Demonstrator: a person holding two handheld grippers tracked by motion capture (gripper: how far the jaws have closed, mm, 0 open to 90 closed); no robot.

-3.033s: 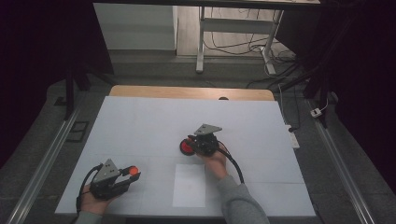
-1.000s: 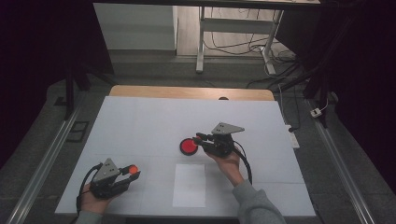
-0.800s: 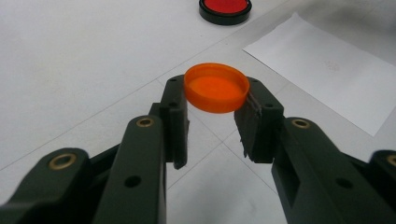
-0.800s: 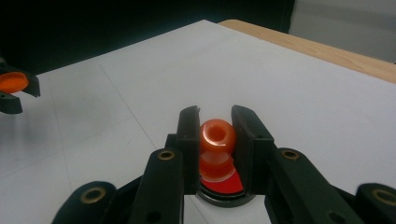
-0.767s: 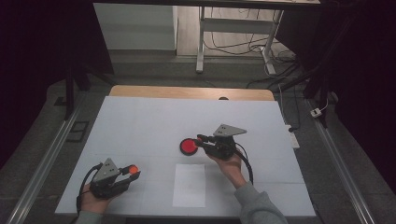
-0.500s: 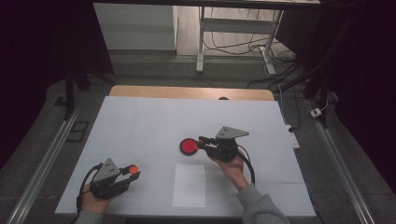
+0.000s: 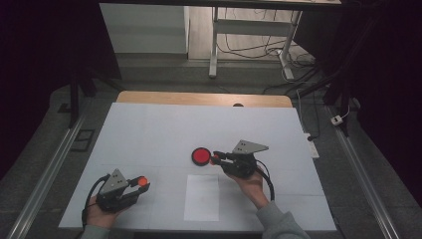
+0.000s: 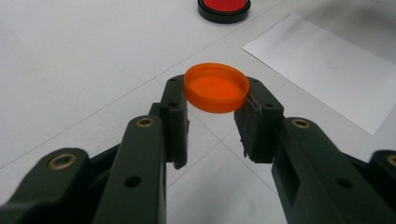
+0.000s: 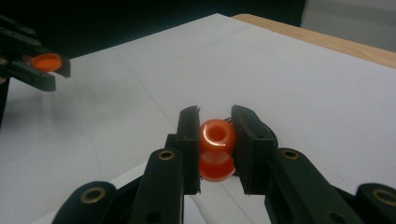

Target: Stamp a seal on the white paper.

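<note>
- Your left gripper [image 8: 215, 109] clamps one orange cap [image 8: 216, 87], held near the sheet of paper [image 7: 201, 197], to its left.
- Your right gripper [image 9: 215, 140] pinches one small orange spool [image 9: 216, 148] just right of the single red disc [image 7: 201, 156], beyond the paper.
- The right gripper view reveals the spool's hollow end, too small to make out in the high view.

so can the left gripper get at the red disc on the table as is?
Probably not: the left gripper is already shut on an orange cap, and the red disc lies well across the table, right beside the right gripper.
</note>
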